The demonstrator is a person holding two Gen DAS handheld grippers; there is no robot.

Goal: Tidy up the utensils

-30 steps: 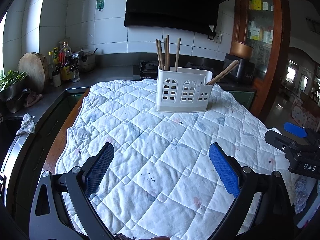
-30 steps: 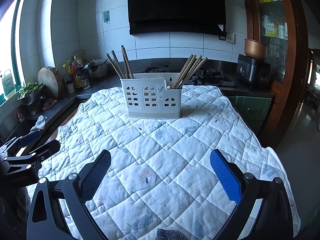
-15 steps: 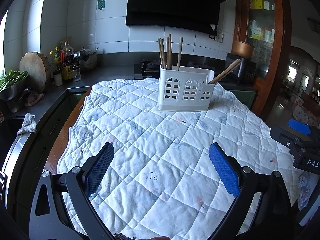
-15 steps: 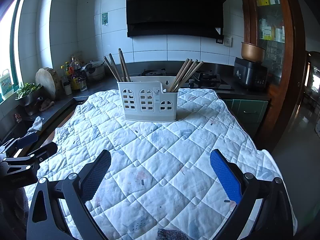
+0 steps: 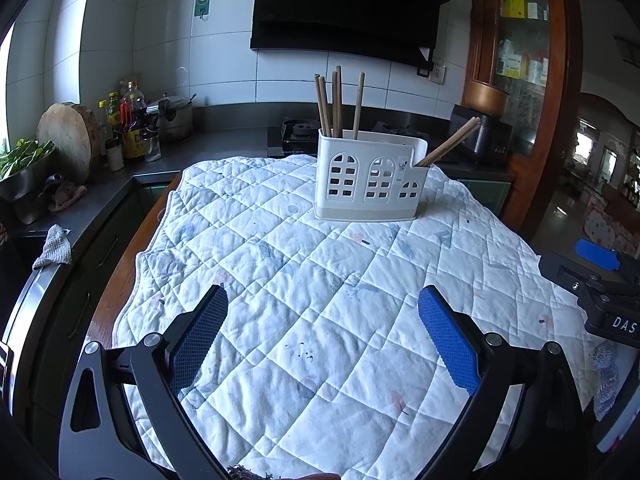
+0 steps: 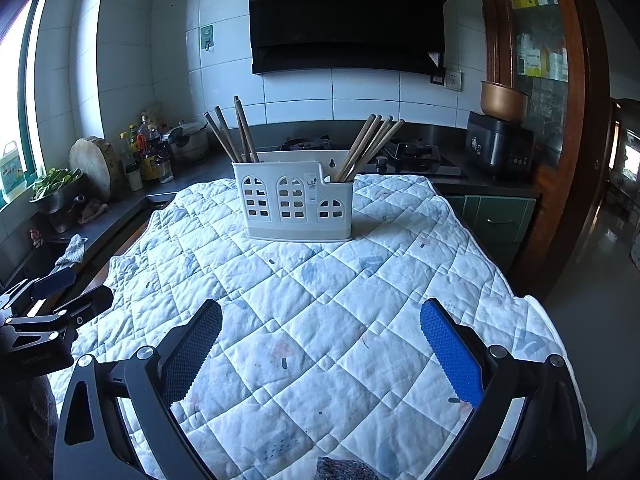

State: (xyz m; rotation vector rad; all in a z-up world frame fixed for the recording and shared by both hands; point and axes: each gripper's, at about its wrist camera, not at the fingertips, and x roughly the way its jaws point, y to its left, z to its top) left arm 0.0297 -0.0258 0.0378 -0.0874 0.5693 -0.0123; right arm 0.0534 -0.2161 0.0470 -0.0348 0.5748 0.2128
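Over on the desk (image 5: pixel 120 280), which is draped in a white quilted cloth (image 5: pixel 320 300), the white plastic utensil holder (image 6: pixel 294 206) stands upright toward the far end, near the stove side. It's got little arched window cutouts. One bunch of wooden chopsticks (image 6: pixel 230 132) sticks up from its tall left compartment, and another bunch (image 6: pixel 370 144) leans out to the right from the low compartment. Both claws hover low over the near end of the cloth, well apart from the holder. The left claw (image 5: pixel 322 336) is spread wide with nothing between its blue pads, same deal with the right claw (image 6: pixel 320 350). Bottles and a round wooden chopping board (image 6: pixel 94 166) sit along the kitchen counter on the left.
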